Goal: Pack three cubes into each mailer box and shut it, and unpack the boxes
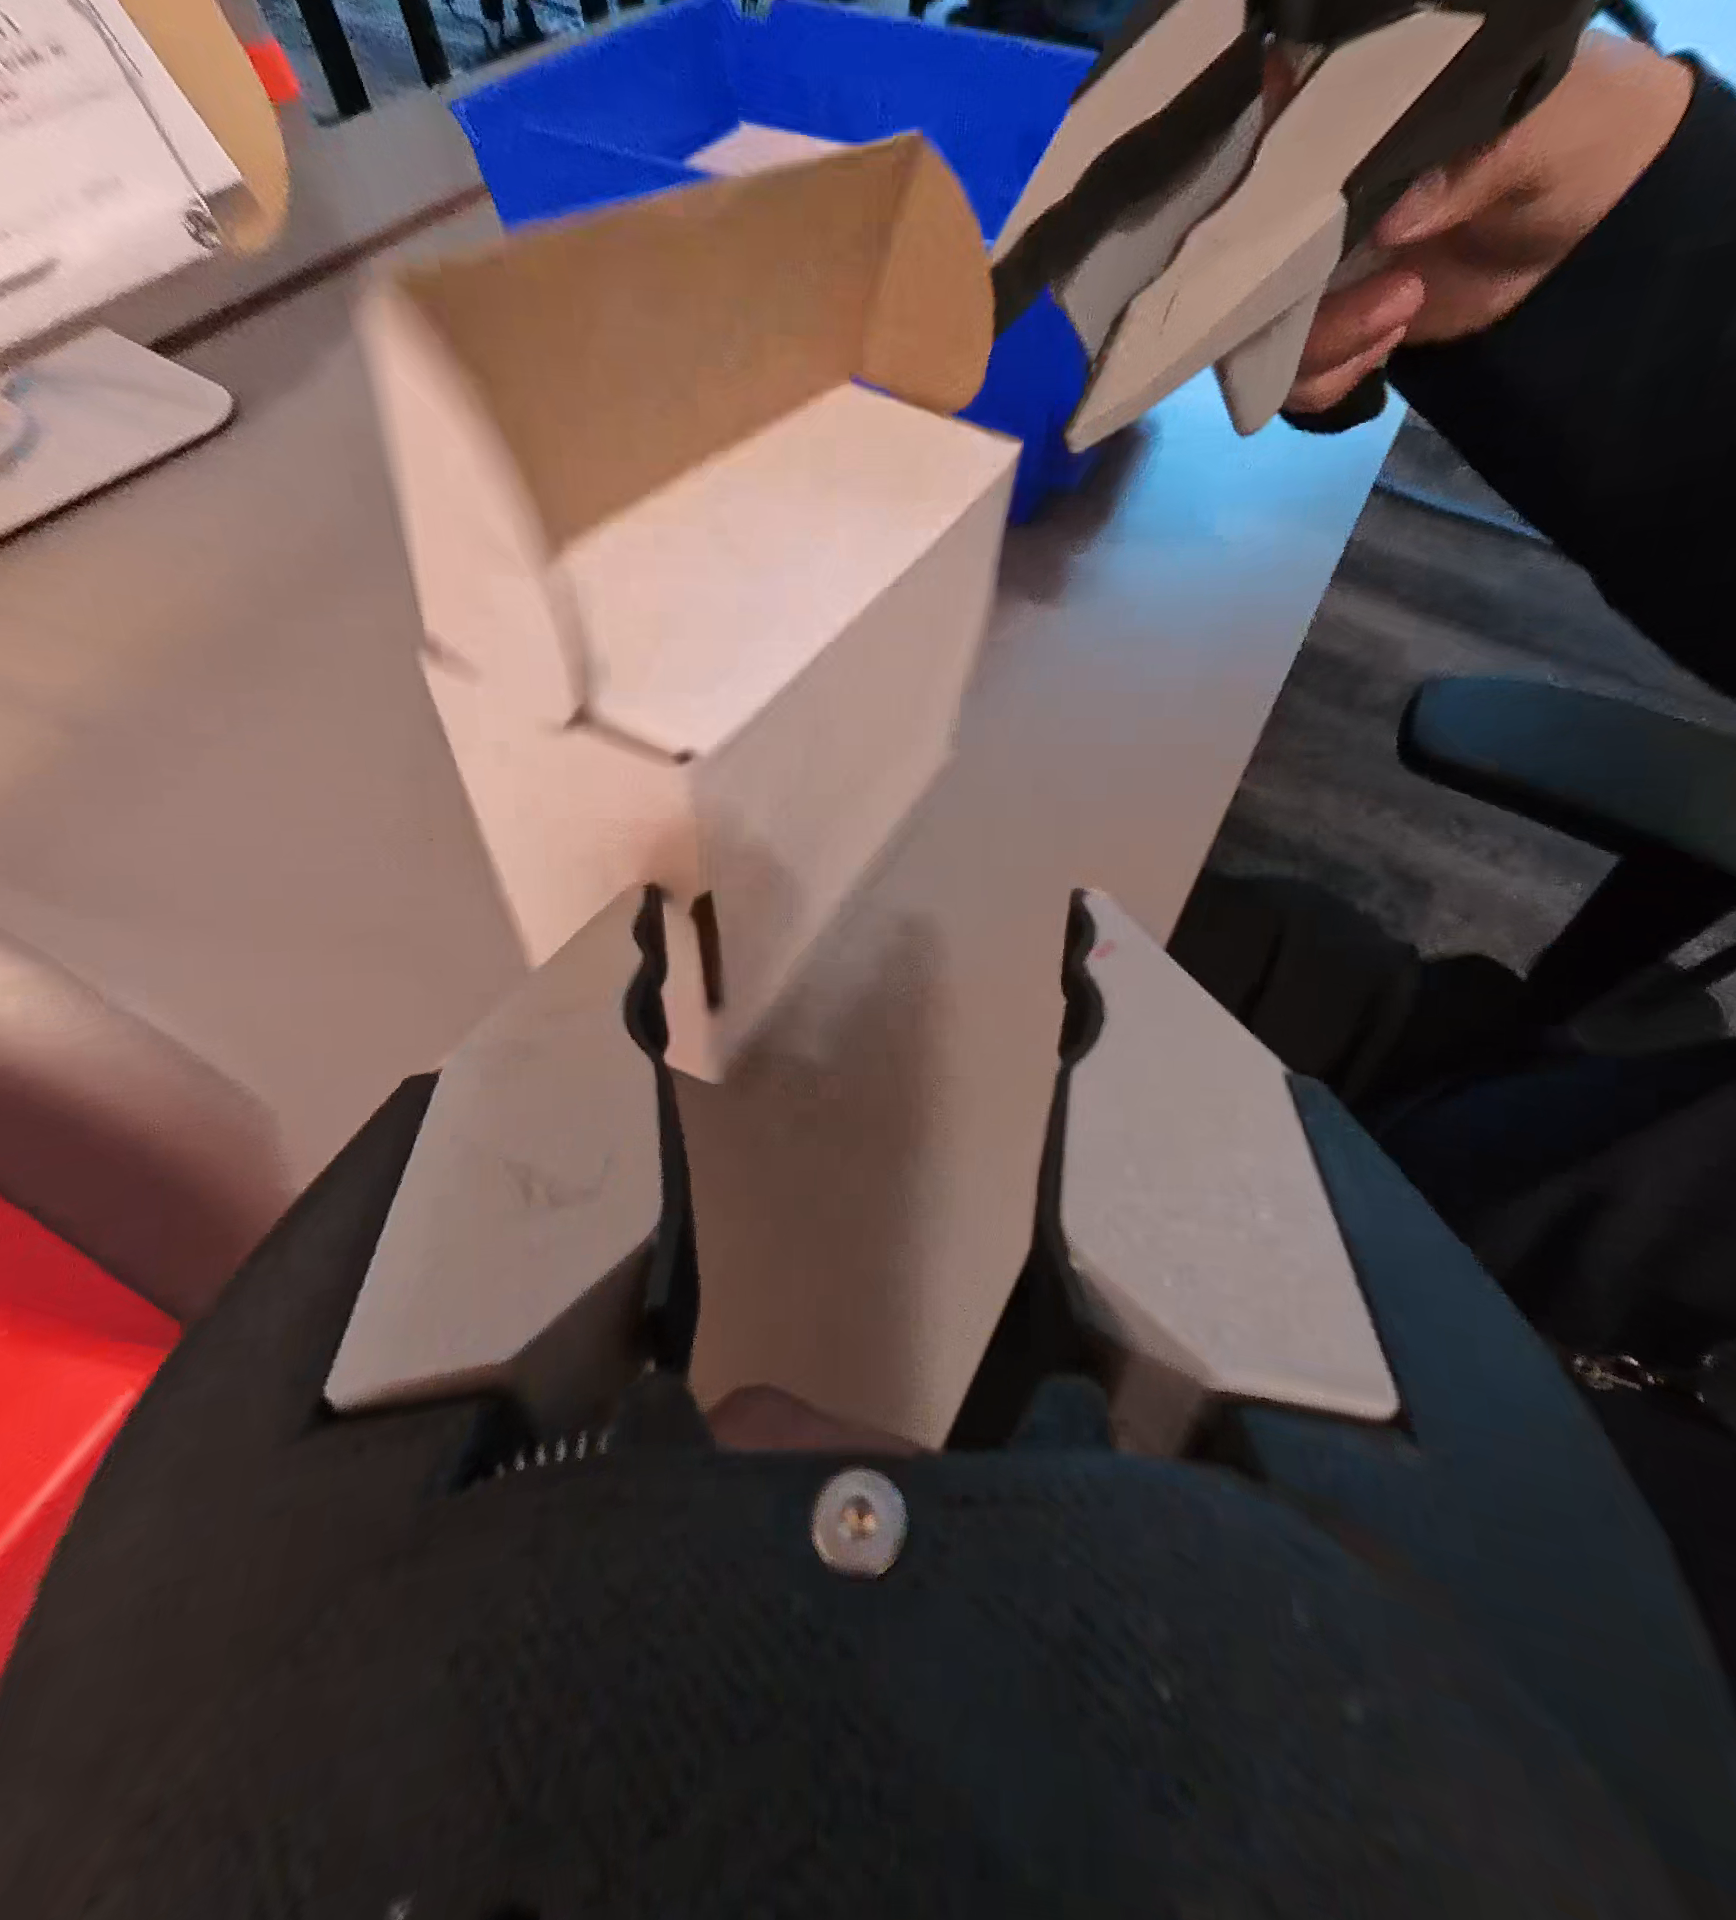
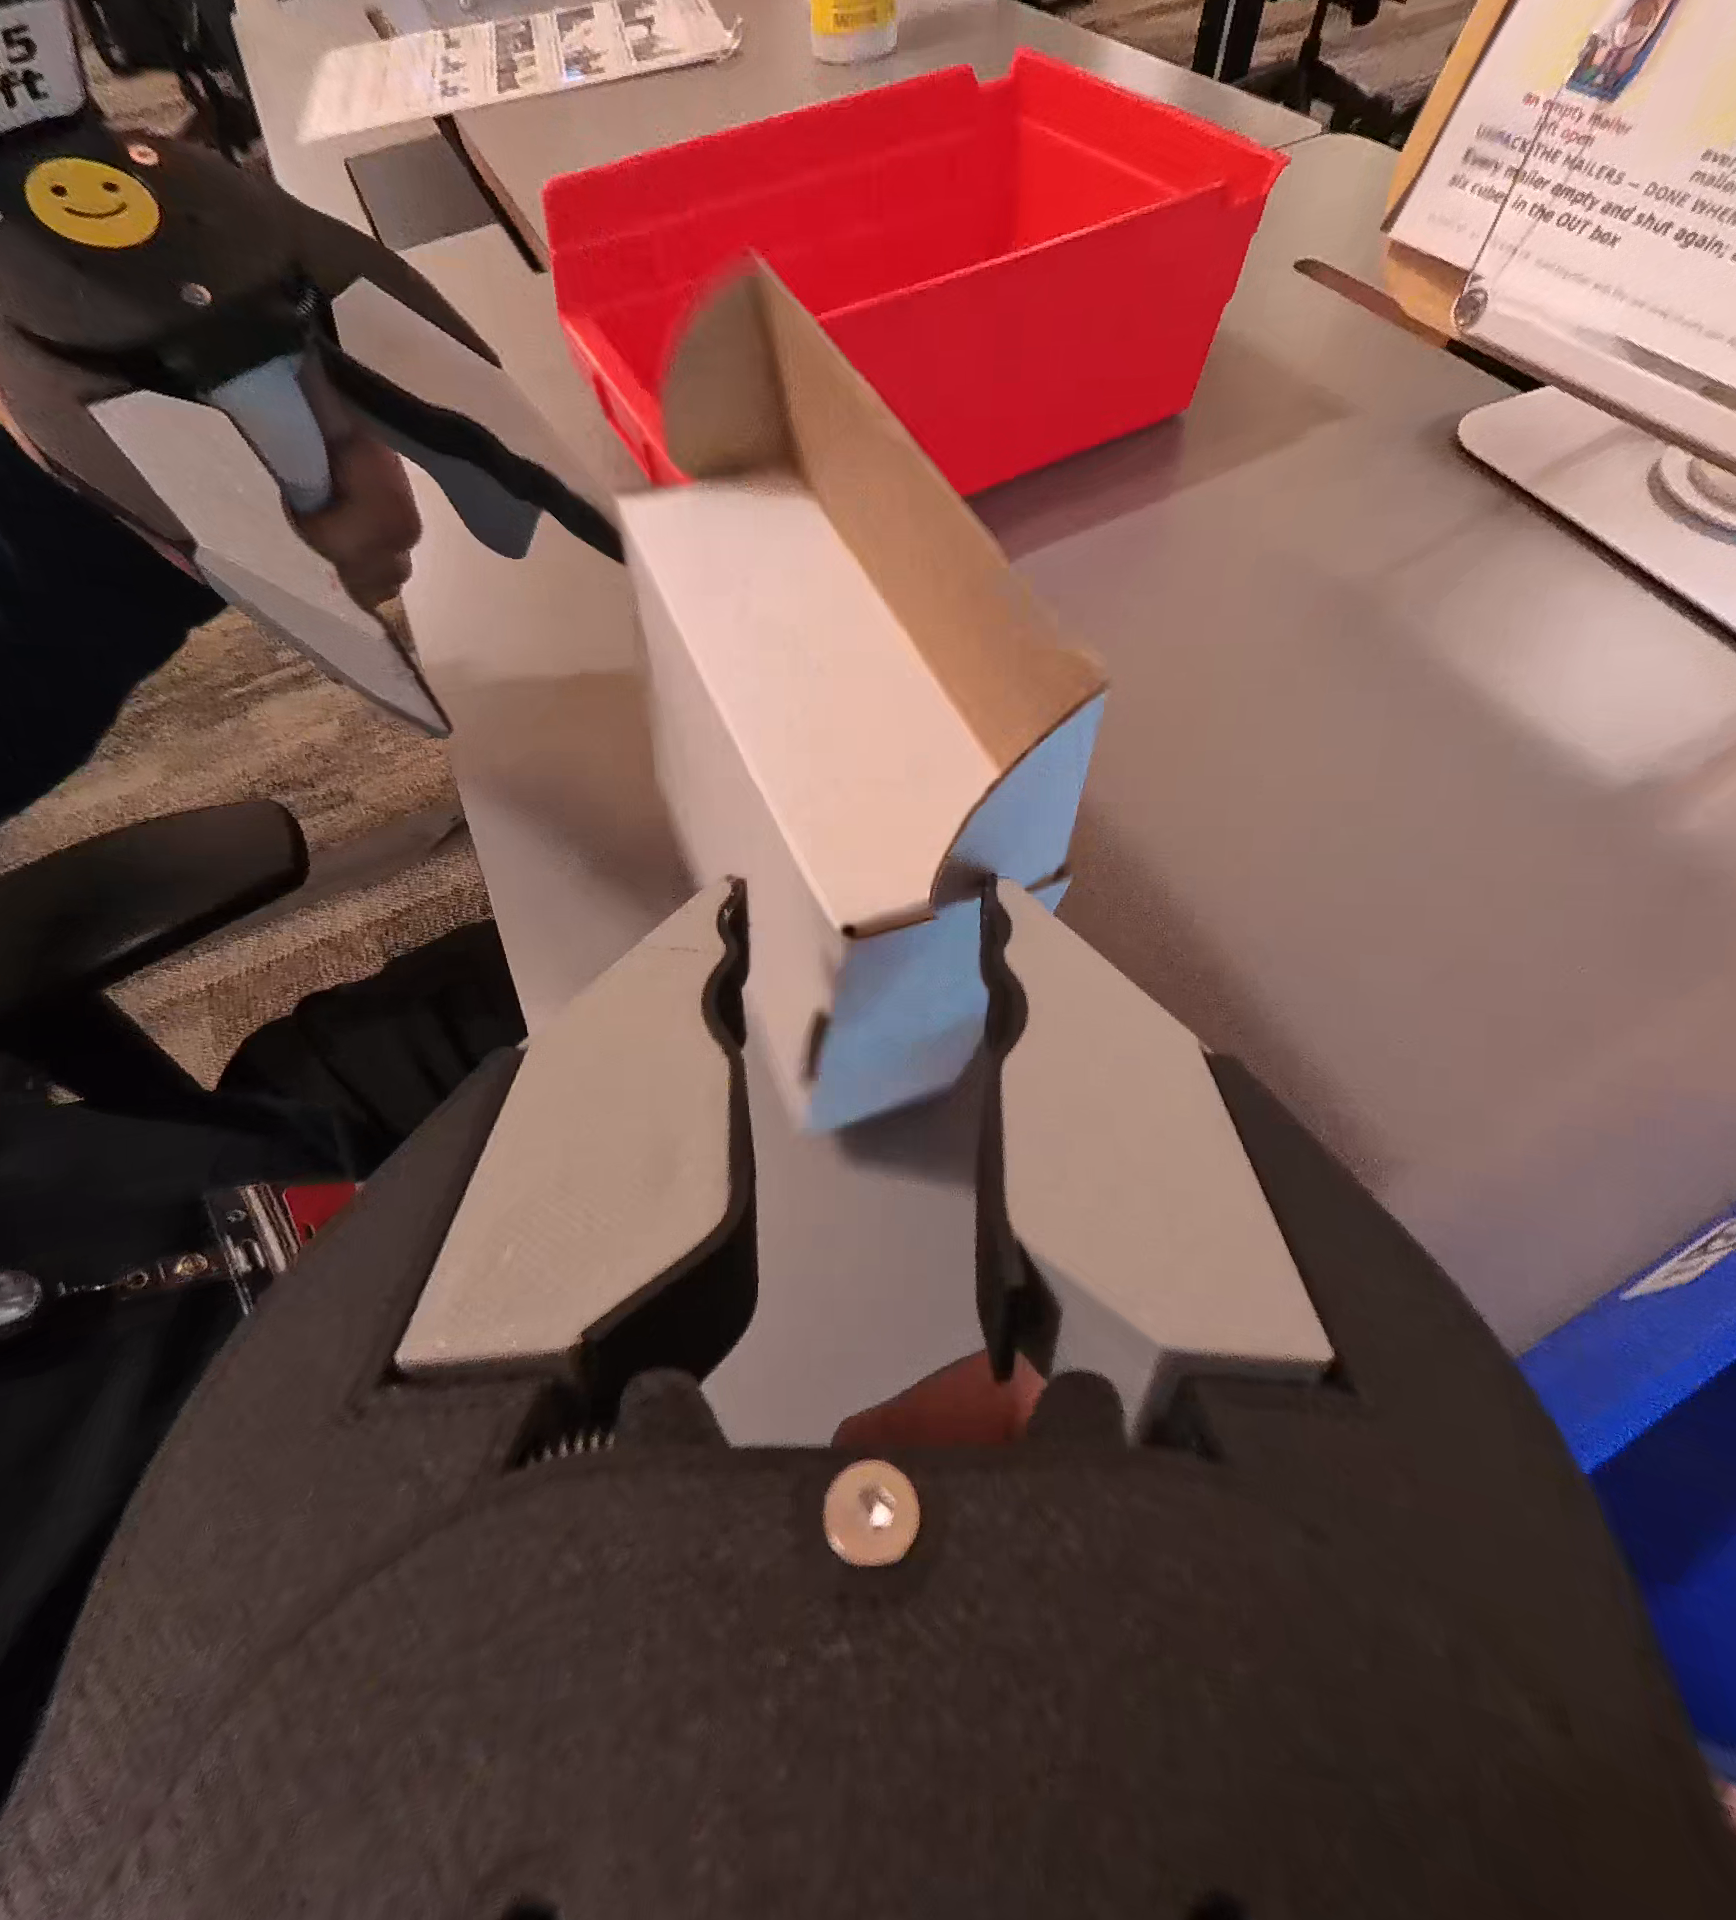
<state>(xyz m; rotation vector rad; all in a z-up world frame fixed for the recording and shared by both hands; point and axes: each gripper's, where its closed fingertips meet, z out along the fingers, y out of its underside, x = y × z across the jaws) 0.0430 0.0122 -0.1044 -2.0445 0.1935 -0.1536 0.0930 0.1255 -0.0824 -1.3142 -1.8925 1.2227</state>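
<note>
A grey table (image 2: 1363,831) holds the white mailer box (image 2: 822,727) at mid-frame, its lid seemingly nearly down. Both claws, left gripper (image 1: 859,966) and right gripper (image 2: 859,961), are spread, gripping nothing. Press the lid flat and tuck the side flaps (image 2: 1025,790) in.

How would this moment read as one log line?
box: lid up | left gripper: open | right gripper: open, at box end | red bin: empty

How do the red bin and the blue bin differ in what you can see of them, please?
The red bin shows in full in the right wrist view and looks empty; the blue bin sits partly hidden behind the mailer box, with something pale inside. The red bin lies on the box's left, the blue bin on its right. Both are open plastic bins on the grey table.
</note>
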